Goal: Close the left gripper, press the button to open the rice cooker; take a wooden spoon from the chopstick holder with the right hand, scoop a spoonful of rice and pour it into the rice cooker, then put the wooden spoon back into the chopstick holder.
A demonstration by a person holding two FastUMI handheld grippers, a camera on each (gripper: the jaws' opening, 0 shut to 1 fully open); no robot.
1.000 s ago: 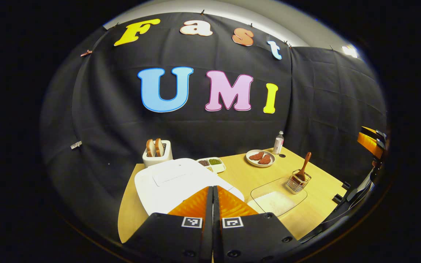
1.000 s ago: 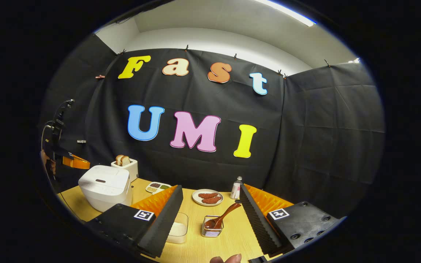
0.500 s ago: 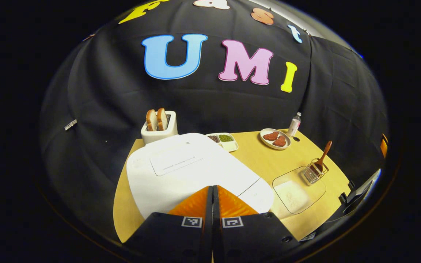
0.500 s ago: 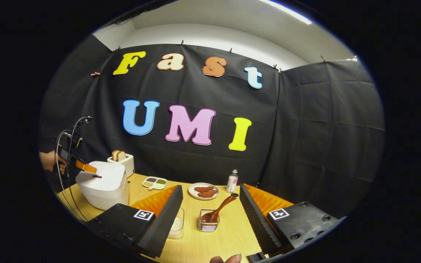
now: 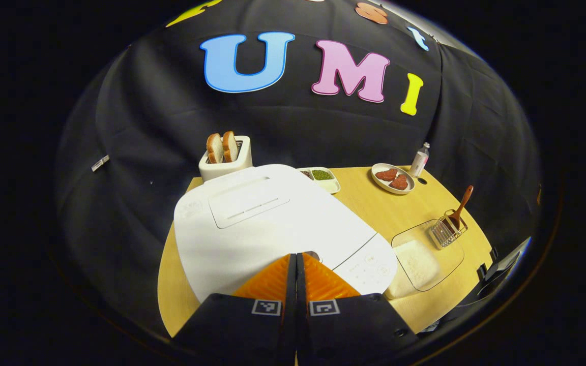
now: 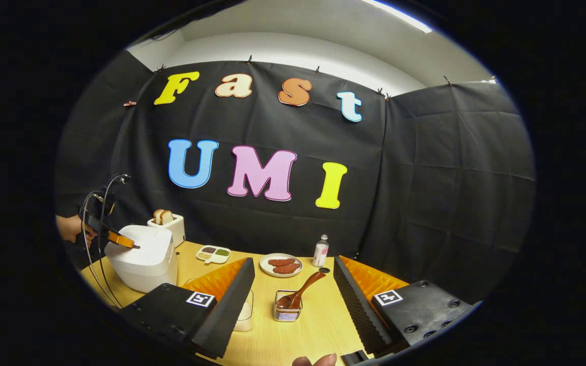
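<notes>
Directly beneath the left hand-held gripper, fingers together, sits the rice cooker, lid down. Right hand-held gripper, fingers apart, frames the wooden spoon.

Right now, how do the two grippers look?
Each gripper, left and right, has a black angular body with screws, and a square black-and-white marker at the base of each finger. The finger faces are ribbed. Thin cables loop from the left one in the right gripper view.
</notes>
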